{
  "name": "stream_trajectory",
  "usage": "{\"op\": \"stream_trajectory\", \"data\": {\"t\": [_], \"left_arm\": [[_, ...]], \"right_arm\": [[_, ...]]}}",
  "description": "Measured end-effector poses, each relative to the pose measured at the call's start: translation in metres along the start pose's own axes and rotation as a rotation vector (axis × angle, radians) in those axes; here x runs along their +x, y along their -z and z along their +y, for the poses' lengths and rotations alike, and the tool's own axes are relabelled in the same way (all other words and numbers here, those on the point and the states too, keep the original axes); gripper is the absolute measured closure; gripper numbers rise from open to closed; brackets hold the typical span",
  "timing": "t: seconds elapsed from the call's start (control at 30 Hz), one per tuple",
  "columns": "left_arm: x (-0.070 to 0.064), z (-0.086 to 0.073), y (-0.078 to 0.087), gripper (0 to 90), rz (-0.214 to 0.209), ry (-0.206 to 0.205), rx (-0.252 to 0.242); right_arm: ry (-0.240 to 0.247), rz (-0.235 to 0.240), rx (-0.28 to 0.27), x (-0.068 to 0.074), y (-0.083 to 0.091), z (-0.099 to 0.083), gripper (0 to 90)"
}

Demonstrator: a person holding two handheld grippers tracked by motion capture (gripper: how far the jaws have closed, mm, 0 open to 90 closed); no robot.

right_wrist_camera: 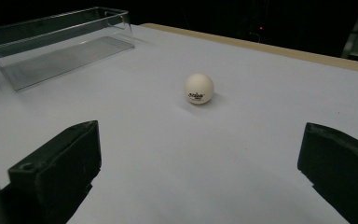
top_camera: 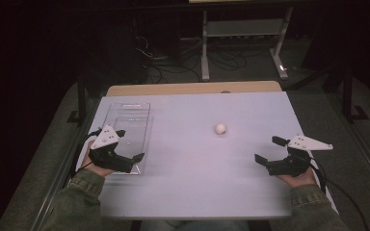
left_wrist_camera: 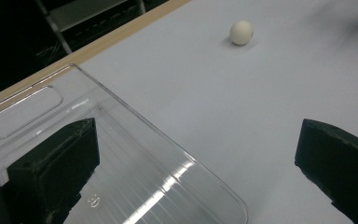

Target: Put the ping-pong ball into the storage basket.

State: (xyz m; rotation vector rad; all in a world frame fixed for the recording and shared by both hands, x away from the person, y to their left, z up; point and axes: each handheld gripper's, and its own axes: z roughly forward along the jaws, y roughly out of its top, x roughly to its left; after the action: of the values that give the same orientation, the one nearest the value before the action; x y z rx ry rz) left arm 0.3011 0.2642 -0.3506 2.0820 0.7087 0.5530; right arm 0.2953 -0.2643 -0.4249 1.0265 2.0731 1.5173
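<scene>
A white ping-pong ball (top_camera: 220,128) rests on the white table top (top_camera: 197,187), right of centre. A clear plastic tray (top_camera: 147,126) lies lengthwise at the left with nothing in it. My left gripper (top_camera: 129,144) is open over the tray's near right corner. In the left gripper view, one jaw stands over the tray rim (left_wrist_camera: 168,140) and the other over bare table, with the ball (left_wrist_camera: 241,32) far ahead. My right gripper (top_camera: 269,150) is open near the right edge with nothing between its jaws. The right gripper view looks straight at the ball (right_wrist_camera: 199,88), and the tray (right_wrist_camera: 56,42) lies beyond it.
A strip of bare wood (top_camera: 192,88) runs along the table's far edge. Behind the table, a white desk frame (top_camera: 243,29) and cables (top_camera: 173,62) stand on the dark floor. The person's olive sleeves (top_camera: 82,202) come in from the bottom.
</scene>
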Motion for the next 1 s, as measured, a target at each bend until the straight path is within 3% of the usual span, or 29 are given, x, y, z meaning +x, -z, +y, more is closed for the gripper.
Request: {"op": "stream_trajectory", "data": {"t": [1.0], "left_arm": [[-0.002, 0.048, -0.017, 0.0, -0.044, -0.088, 0.067]], "right_arm": [[0.011, 0.010, 0.010, 0.002, -0.002, 0.000, 0.0]]}}
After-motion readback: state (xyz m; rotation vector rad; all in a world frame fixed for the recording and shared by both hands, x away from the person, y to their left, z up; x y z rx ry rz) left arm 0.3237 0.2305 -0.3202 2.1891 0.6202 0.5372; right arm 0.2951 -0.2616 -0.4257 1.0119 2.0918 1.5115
